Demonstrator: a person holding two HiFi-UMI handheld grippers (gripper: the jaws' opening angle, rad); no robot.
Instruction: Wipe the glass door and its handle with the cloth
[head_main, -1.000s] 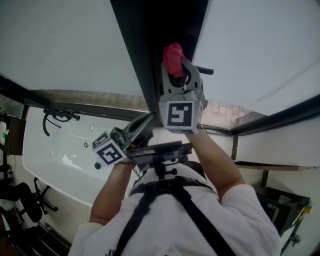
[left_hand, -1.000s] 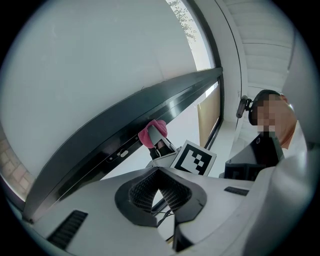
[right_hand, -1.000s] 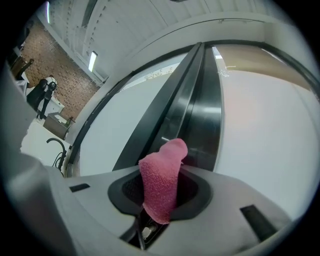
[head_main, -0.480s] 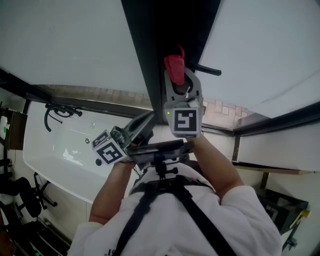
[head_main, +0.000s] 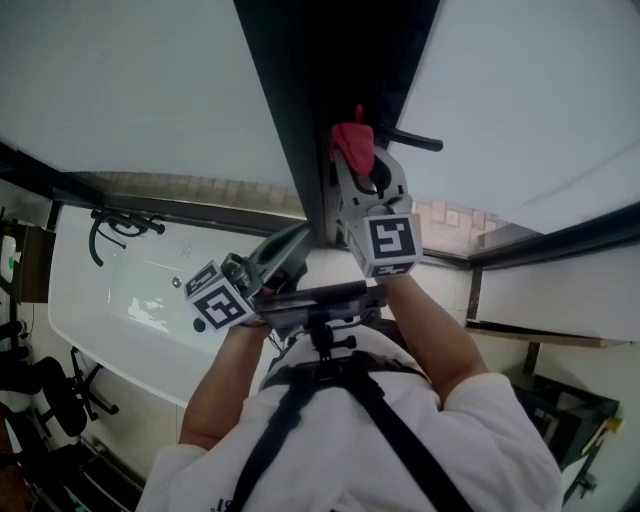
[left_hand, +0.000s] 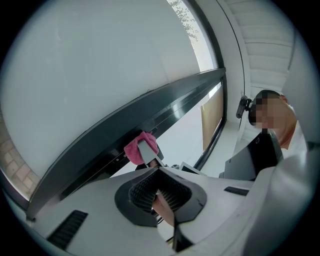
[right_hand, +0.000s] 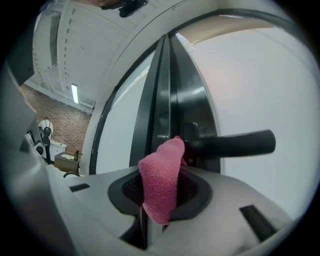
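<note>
1. My right tool (head_main: 356, 165) clamps the pink cloth (right_hand: 161, 175); the cloth sits against the base of the door handle (right_hand: 235, 143).
2. My left tool (left_hand: 159, 170), below the handle, is clenched, jaws together.

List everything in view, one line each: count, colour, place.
cloth: one, pink, between the right tool's jaws, tip by the handle's base.
door handle: one, black lever, on the door frame.
door frame: one, dark, between the glass panes.
glass panes: two, pale, one on either side of the frame.
bathtub: one, white, lower left in the head view.
tap fitting: one, black, at the tub's far edge.
right tool: one, grey, shut on the cloth, raised to the handle.
left tool: one, grey, jaws together, empty, lower than the right.
arms: two, bare below white sleeves.
</note>
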